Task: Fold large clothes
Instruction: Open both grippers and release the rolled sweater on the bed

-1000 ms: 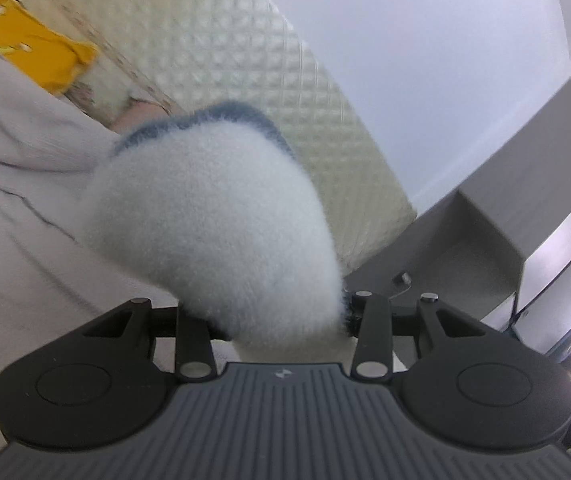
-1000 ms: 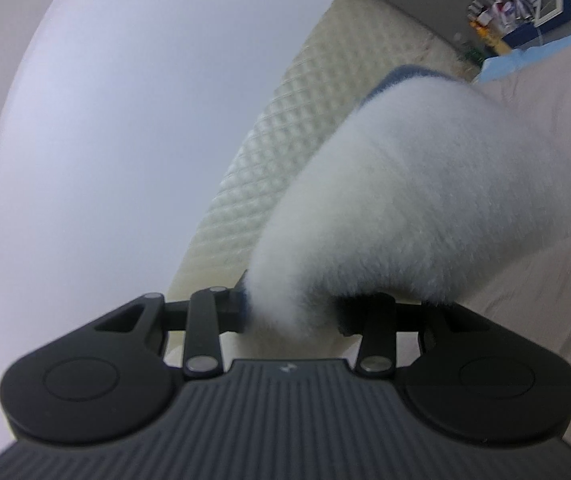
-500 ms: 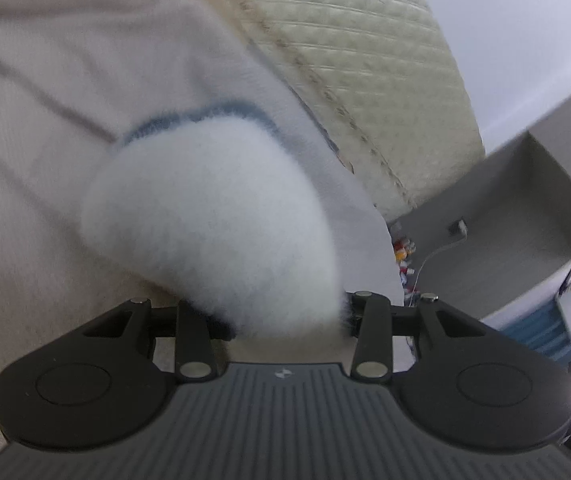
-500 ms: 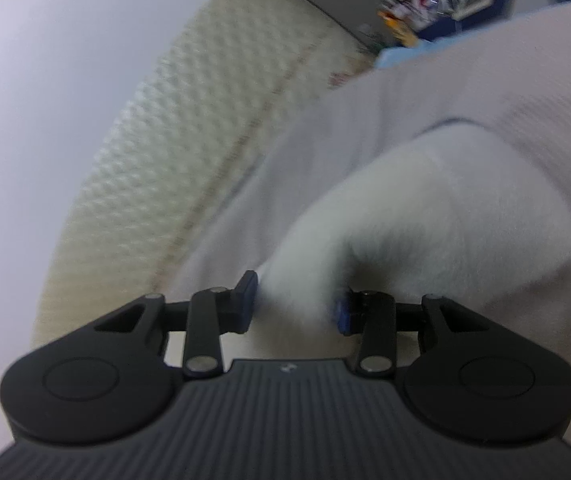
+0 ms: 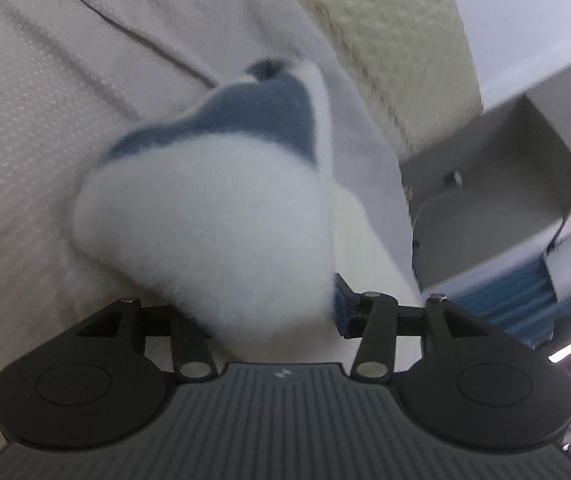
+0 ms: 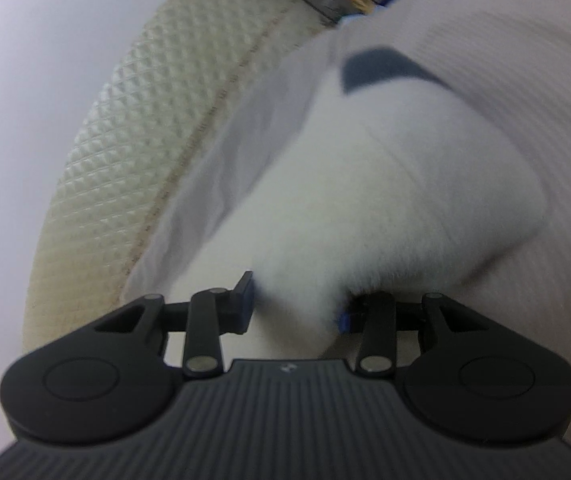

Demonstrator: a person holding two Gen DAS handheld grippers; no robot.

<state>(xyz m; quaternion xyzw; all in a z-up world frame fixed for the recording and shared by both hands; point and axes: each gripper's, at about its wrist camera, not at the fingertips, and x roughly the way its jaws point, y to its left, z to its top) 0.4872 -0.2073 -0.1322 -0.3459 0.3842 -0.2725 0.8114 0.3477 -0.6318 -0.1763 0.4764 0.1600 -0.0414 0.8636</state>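
Soft, even indoor light is filling both views, casting only faint shadows. Motion blur is smearing the fleece point(image 5: 213, 224) and bedsheet point(image 6: 505, 92). Fisheye distortion is bending edges; corners are darkening.

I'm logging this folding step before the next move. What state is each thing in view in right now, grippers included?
Fluffy white garment: bunched, blue-grey band showing, between both grippers' jaws, over the bedsheet.
Left gripper: jaws have just been opening, garment between them, grip looks loosened.
Right gripper: closed on a fold of the garment.
Bedsheet: spread out, creased.
Quilted headboard: upright behind the bed.
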